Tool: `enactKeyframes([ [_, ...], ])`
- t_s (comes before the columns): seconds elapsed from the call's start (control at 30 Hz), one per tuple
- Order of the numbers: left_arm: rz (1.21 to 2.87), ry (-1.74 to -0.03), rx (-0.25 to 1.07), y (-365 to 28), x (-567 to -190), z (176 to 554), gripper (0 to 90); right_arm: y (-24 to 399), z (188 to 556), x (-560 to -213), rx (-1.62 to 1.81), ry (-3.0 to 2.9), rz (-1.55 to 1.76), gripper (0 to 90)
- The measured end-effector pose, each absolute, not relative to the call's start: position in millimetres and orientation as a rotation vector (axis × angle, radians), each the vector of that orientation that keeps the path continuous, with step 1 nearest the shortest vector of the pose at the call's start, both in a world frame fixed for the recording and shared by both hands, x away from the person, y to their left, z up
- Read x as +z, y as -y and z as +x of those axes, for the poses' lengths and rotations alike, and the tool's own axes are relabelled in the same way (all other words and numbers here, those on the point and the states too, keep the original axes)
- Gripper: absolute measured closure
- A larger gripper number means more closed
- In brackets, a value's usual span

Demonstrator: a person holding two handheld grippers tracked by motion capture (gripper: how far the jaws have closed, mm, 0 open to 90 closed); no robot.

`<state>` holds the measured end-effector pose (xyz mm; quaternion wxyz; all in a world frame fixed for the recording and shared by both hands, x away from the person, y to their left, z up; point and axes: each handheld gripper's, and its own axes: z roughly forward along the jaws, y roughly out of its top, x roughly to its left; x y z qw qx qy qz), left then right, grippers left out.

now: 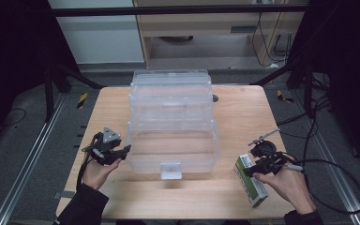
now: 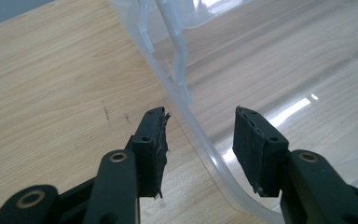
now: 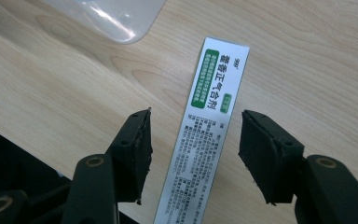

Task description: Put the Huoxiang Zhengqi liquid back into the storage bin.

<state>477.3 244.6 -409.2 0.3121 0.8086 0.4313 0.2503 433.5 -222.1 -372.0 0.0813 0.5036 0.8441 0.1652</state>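
Down by the table's (image 1: pixel 122 108) right front edge, the green-and-white box (image 3: pixel 200 140) lies flat between the right gripper's (image 3: pixel 193 149) spread jaws, untouched by either pad. Meanwhile the left gripper (image 2: pixel 200 144), jaws apart, straddles the clear bin's (image 2: pixel 200 140) rim.

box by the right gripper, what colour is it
White with green panels and dark print; the box shows best in the right gripper view.

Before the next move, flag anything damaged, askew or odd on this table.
The left tool's pads look frayed, with ragged edges. The green-and-white box lies askew near the table's right front corner. The clear bin looks intact.
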Motion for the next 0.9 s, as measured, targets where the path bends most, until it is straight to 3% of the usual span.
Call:
enactKeyframes([
  [0.9, 2.110, -1.143, 0.695, -247.6, -403.1, 474.9, 52.1, 225.4, 435.2, -387.6, 0.403, -2.553, 1.603, 49.9],
])
